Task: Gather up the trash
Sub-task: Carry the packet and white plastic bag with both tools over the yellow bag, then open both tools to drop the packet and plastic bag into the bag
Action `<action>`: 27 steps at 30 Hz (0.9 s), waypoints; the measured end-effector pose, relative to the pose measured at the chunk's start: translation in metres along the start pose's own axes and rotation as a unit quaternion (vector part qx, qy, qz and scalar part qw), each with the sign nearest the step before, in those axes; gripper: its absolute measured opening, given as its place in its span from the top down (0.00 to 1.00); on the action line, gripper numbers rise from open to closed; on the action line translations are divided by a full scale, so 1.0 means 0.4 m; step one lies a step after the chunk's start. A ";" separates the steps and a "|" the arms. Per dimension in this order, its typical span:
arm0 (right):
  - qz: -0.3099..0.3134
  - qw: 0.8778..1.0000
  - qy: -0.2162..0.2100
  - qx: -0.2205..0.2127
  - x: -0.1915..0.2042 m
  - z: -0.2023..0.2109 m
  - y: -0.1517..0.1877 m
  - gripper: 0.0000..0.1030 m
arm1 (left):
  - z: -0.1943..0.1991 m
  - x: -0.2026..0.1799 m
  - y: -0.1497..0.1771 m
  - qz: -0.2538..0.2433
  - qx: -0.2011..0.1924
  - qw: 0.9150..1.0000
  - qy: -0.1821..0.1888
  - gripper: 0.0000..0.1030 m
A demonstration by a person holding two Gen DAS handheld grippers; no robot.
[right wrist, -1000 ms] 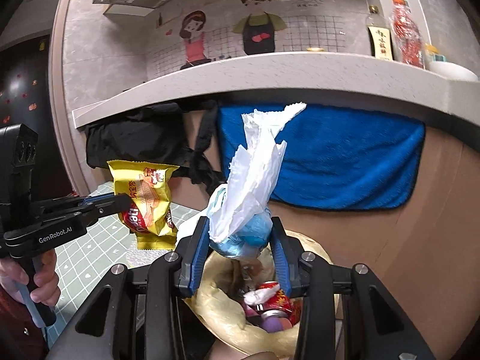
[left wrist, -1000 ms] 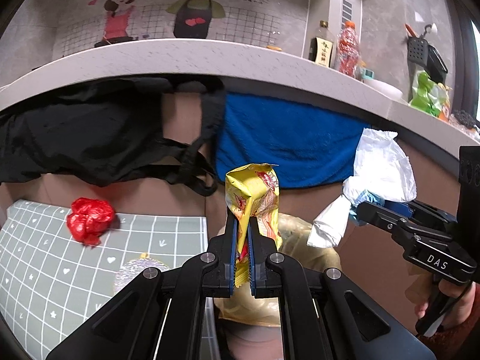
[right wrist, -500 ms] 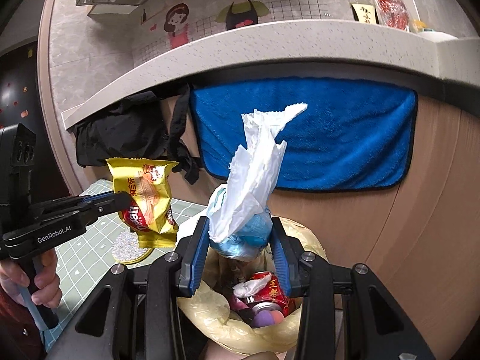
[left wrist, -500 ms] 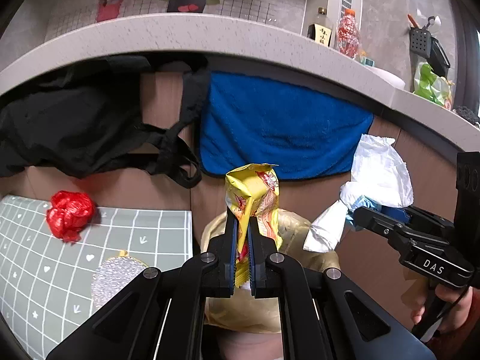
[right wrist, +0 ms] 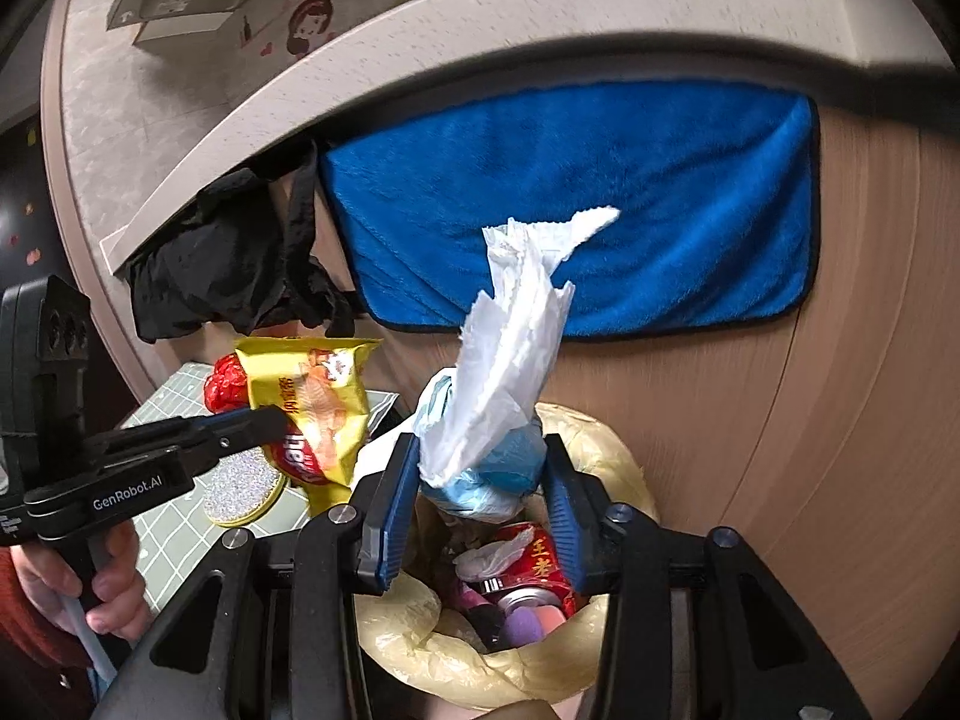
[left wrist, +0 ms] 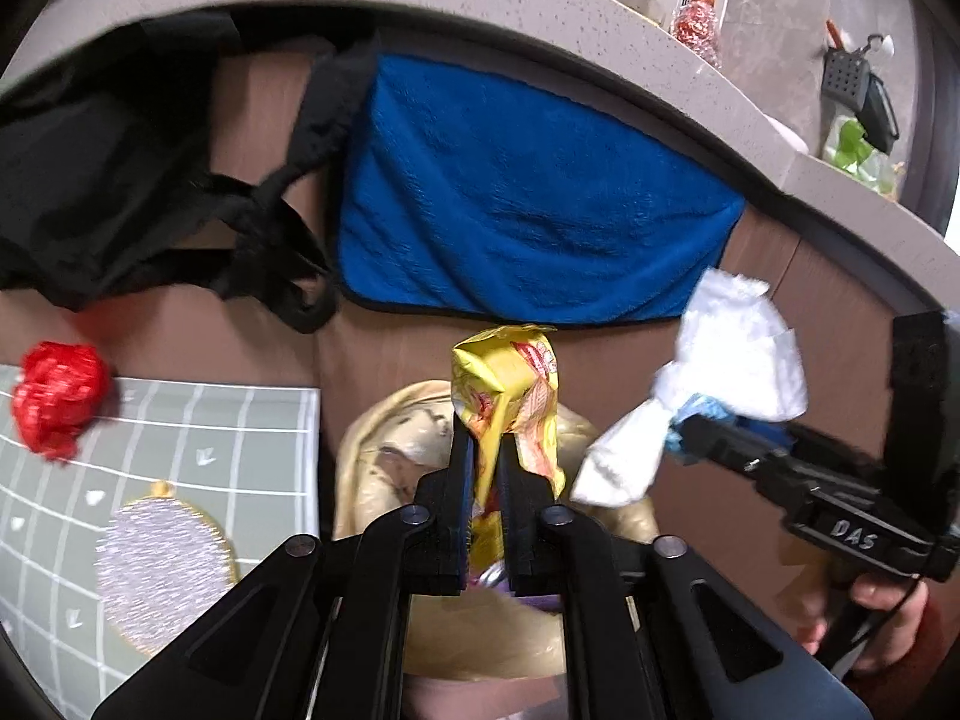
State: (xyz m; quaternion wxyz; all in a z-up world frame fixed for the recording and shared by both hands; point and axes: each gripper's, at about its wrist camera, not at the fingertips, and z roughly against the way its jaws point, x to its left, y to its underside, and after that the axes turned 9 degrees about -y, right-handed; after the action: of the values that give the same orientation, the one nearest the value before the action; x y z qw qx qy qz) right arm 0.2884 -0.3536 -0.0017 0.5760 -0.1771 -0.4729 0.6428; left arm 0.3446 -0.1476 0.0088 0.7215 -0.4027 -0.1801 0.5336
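Note:
A yellow snack wrapper [left wrist: 507,378] stands upright between the jaws of my left gripper [left wrist: 487,438], which are opening and have drawn slightly apart from it. It hangs over the bin lined with a pale yellow bag [right wrist: 612,456]. My right gripper [right wrist: 480,438] is shut on a wad of white tissue and blue plastic [right wrist: 510,360], and its jaws are opening too. The wad hangs just above the bin's mouth. A red can [right wrist: 534,564] and other scraps lie inside. From the right wrist view, the left gripper [right wrist: 279,417] and wrapper [right wrist: 312,408] sit left of the bin.
A red crumpled ball [left wrist: 57,396] and a glittery round coaster [left wrist: 159,564] lie on the green grid mat [left wrist: 240,450] left of the bin. A blue towel [left wrist: 528,204] and a black bag [left wrist: 108,180] hang under the counter edge behind. A wooden panel stands at the right.
Both grippers have come down and forward over the bin, which now shows larger. The left jaws have parted a little around the wrapper. The tissue wad sits lower over the bin.

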 end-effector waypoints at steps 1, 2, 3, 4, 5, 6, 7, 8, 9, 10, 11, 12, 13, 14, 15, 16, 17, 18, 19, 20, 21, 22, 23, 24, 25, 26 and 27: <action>-0.008 1.000 -0.002 0.009 -0.009 -0.013 0.001 0.61 | -0.009 0.006 -0.002 0.002 0.008 1.000 0.005 0.71; -0.019 1.000 -0.001 0.016 -0.019 -0.025 0.004 0.60 | -0.017 0.015 -0.003 0.006 0.015 1.000 0.010 0.58; -0.033 0.999 -0.001 0.022 -0.030 -0.035 0.010 0.59 | -0.021 0.027 -0.003 0.015 0.019 1.000 0.013 0.56; -0.040 0.999 -0.001 0.025 -0.037 -0.042 0.015 0.58 | -0.022 0.041 -0.003 0.024 0.021 0.999 0.011 0.55; -0.046 0.999 0.000 0.028 -0.043 -0.048 0.020 0.58 | -0.023 0.051 -0.004 0.027 0.024 0.999 0.005 0.55; -0.050 0.998 0.001 0.031 -0.047 -0.054 0.025 0.58 | -0.021 0.061 -0.004 0.030 0.026 0.999 -0.003 0.55; -0.052 0.998 0.003 0.033 -0.049 -0.056 0.029 0.58 | -0.019 0.072 -0.005 0.034 0.027 0.999 -0.010 0.55; -0.053 0.998 0.004 0.034 -0.048 -0.058 0.030 0.58 | -0.015 0.089 -0.005 0.041 0.028 0.999 -0.019 0.55; -0.053 0.998 0.005 0.035 -0.044 -0.059 0.031 0.58 | -0.009 0.102 -0.005 0.047 0.028 0.998 -0.025 0.55; -0.051 0.998 0.006 0.035 -0.038 -0.059 0.031 0.58 | -0.003 0.118 -0.005 0.055 0.028 0.998 -0.031 0.55; -0.049 0.998 0.006 0.034 -0.033 -0.057 0.030 0.58 | 0.005 0.135 -0.004 0.064 0.027 0.997 -0.037 0.55; -0.044 0.998 0.005 0.032 -0.023 -0.054 0.028 0.58 | 0.012 0.151 -0.004 0.070 0.025 0.996 -0.043 0.55; -0.038 0.999 0.004 0.030 -0.011 -0.052 0.024 0.58 | 0.019 0.168 -0.003 0.076 0.023 0.996 -0.049 0.55; -0.034 0.999 0.004 0.029 -0.004 -0.048 0.021 0.58 | 0.031 0.192 -0.001 0.086 0.019 0.994 -0.058 0.55; -0.027 0.999 0.003 0.027 0.014 -0.046 0.016 0.58 | 0.042 0.208 0.001 0.093 0.016 0.993 -0.064 0.55; -0.021 0.999 0.001 0.025 0.028 -0.047 0.011 0.58 | 0.054 0.232 0.003 0.103 0.013 0.992 -0.070 0.55; -0.016 1.000 -0.002 0.023 0.042 -0.045 0.008 0.58 | 0.064 0.255 0.005 0.112 0.010 0.991 -0.075 0.55; -0.012 1.000 -0.006 0.022 0.055 -0.043 0.007 0.58 | 0.074 0.276 0.006 0.119 0.008 0.990 -0.080 0.55; -0.007 1.000 -0.013 0.021 0.073 -0.046 0.004 0.58 | 0.087 0.301 0.009 0.128 0.004 0.988 -0.087 0.55; -0.003 1.000 -0.017 0.021 0.085 -0.047 0.002 0.58 | 0.099 0.326 0.012 0.137 0.000 0.986 -0.095 0.55; 0.003 0.999 -0.024 0.023 0.108 -0.055 -0.002 0.58 | 0.107 0.345 0.013 0.142 -0.002 0.985 -0.100 0.55; 0.009 0.999 -0.029 0.025 0.127 -0.063 -0.005 0.58 | 0.119 0.375 0.017 0.151 -0.003 0.983 -0.107 0.55; 0.012 0.999 -0.034 0.028 0.140 -0.068 -0.006 0.58 | 0.131 0.402 0.020 0.158 -0.004 0.981 -0.113 0.55; 0.018 0.998 -0.042 0.032 0.161 -0.082 -0.007 0.58 | 0.140 0.422 0.024 0.164 -0.005 0.979 -0.118 0.55; 0.022 0.998 -0.049 0.036 0.177 -0.093 -0.006 0.58 | 0.151 0.446 0.029 0.171 -0.007 0.978 -0.124 0.55; 0.025 0.997 -0.057 0.043 0.197 -0.111 -0.005 0.58 | 0.162 0.471 0.034 0.178 -0.008 0.975 -0.130 0.55; 0.028 0.996 -0.064 0.049 0.215 -0.126 -0.004 0.58 | 0.173 0.498 0.040 0.184 -0.009 0.974 -0.135 0.55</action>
State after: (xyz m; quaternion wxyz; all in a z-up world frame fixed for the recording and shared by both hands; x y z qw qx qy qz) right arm 0.3049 -0.2552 0.0022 0.5344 -0.1205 -0.4712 0.6913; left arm 0.3595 0.0632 0.0051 0.5762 -0.3599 -0.2032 0.7052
